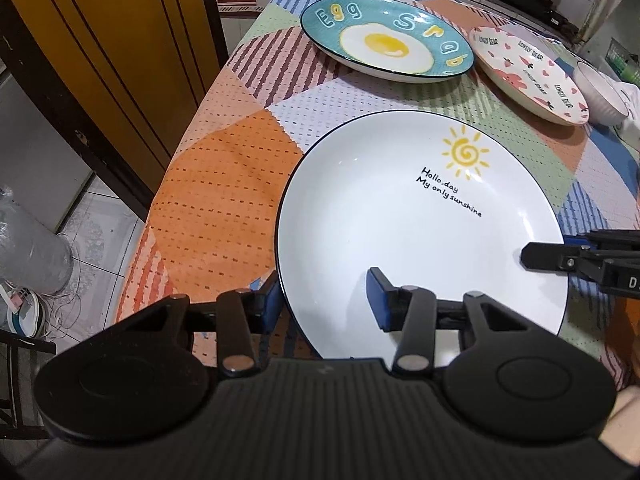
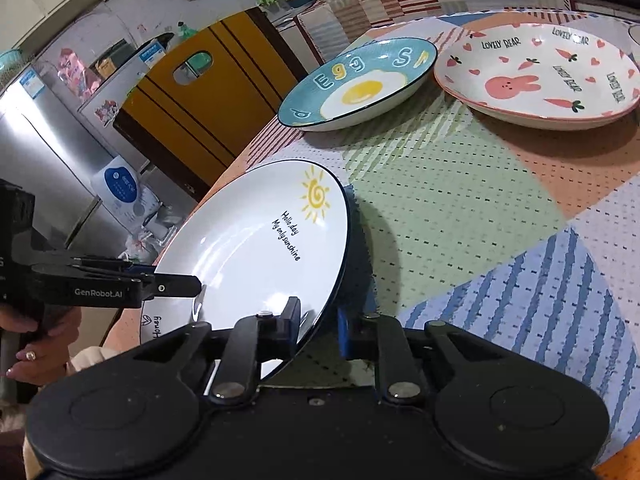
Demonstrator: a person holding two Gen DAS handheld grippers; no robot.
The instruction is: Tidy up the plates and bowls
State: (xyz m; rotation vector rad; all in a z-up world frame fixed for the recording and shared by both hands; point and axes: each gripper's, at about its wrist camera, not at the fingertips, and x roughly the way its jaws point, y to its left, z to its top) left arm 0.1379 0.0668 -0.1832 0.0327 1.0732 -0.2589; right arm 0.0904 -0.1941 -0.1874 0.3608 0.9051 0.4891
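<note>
A white plate with a sun drawing (image 1: 400, 240) (image 2: 260, 248) lies near the table's front edge, over another plate lettered "Honey" (image 2: 154, 326). My left gripper (image 1: 324, 300) (image 2: 168, 276) straddles its near-left rim, one finger outside and one over the inside, with a visible gap at the inner pad, so it stands open. My right gripper (image 2: 318, 324) (image 1: 548, 246) is shut on the opposite rim. A teal egg plate (image 1: 384, 44) (image 2: 356, 88) and a pink bunny plate (image 1: 528, 68) (image 2: 536, 76) sit further back, and a white bowl (image 1: 600, 96) stands at the far right.
A patchwork cloth (image 1: 224, 200) (image 2: 480, 208) covers the table. A yellow chair back (image 1: 120, 40) (image 2: 200, 92) stands off the left edge, with a steel fridge (image 2: 40, 140) beyond it. A person's hand (image 2: 36, 348) holds the left gripper.
</note>
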